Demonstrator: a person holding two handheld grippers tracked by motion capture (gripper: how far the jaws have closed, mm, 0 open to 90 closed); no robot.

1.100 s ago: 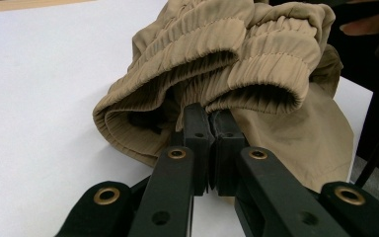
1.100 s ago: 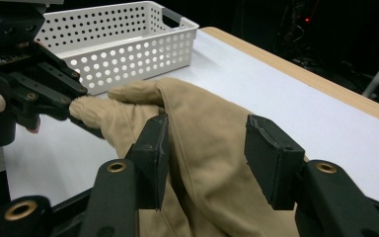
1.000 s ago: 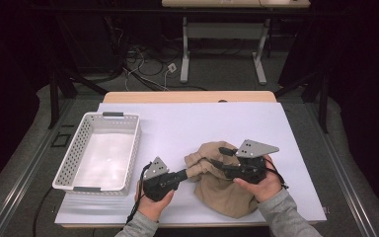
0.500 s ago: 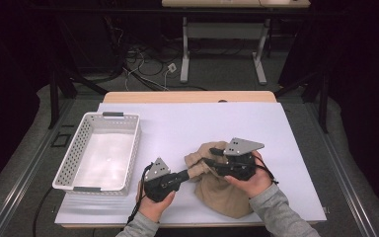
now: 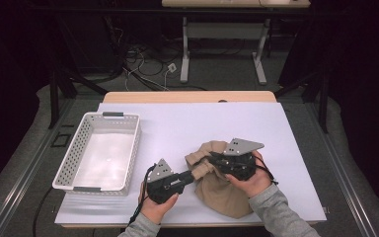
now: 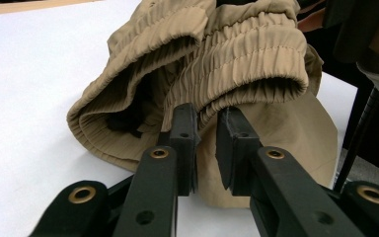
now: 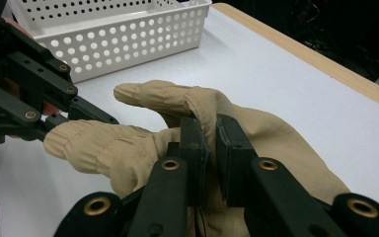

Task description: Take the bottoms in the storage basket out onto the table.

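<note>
A tan garment (image 5: pixel 222 192) with an elastic waistband lies bunched on the white table top (image 5: pixel 187 123), at the front right. My left gripper (image 5: pixel 195 174) points right at its waistband (image 6: pixel 246 54). Its jaws (image 6: pixel 206 133) have just been opening and stand a little apart; the hem sits at their tips and the pads are not pressing on it. My right gripper (image 5: pixel 212 160) reaches in from the right over the garment. Its jaws (image 7: pixel 211 133) have just been closing and now pinch a raised fold of the tan cloth (image 7: pixel 128 143). The left gripper (image 7: pixel 79 106) touches the cloth just beyond.
A white perforated basket (image 5: pixel 74 153) stands at the left of the table, with nothing in it, and its wall (image 7: pixel 118 34) is seen beyond the garment. A wooden table edge (image 5: pixel 187 96) runs along the back. Cables and desk legs lie on the floor behind.
My right hand has shifted slightly left over the garment, closer to the left gripper. The left hand has stayed where it was.
</note>
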